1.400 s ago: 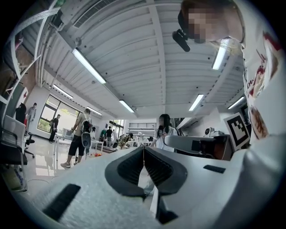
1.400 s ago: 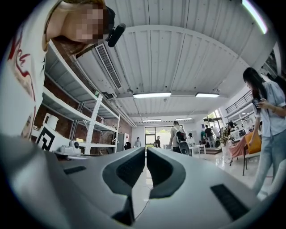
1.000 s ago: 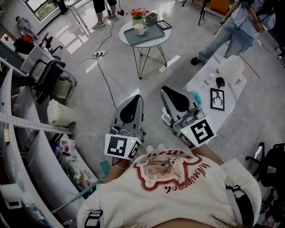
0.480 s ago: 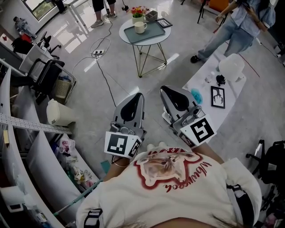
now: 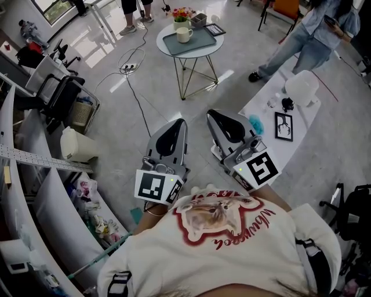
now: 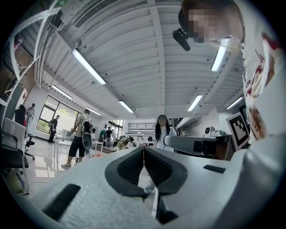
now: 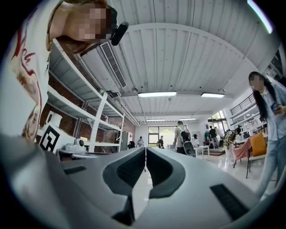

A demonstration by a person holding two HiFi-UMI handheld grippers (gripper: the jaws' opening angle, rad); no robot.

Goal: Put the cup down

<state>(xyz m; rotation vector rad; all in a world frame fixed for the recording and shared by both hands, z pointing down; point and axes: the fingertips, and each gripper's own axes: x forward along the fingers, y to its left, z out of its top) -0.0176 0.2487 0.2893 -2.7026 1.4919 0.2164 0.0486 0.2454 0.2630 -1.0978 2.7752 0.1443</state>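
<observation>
Showing both tools drawn in near the person's chest, probably at rest: left gripper and right gripper each have jaws pressed together on nothing. The cup stands upright on a tray on the round table, well apart from both, so it appears already set down.

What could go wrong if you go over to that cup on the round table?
1. A cable snakes over the floor on the way to the round table; feet could catch on it.
2. The cup stands beside the flowers, so a careless reach might knock them.
3. The left gripper and right gripper are shut and empty; they'd need opening first.
</observation>
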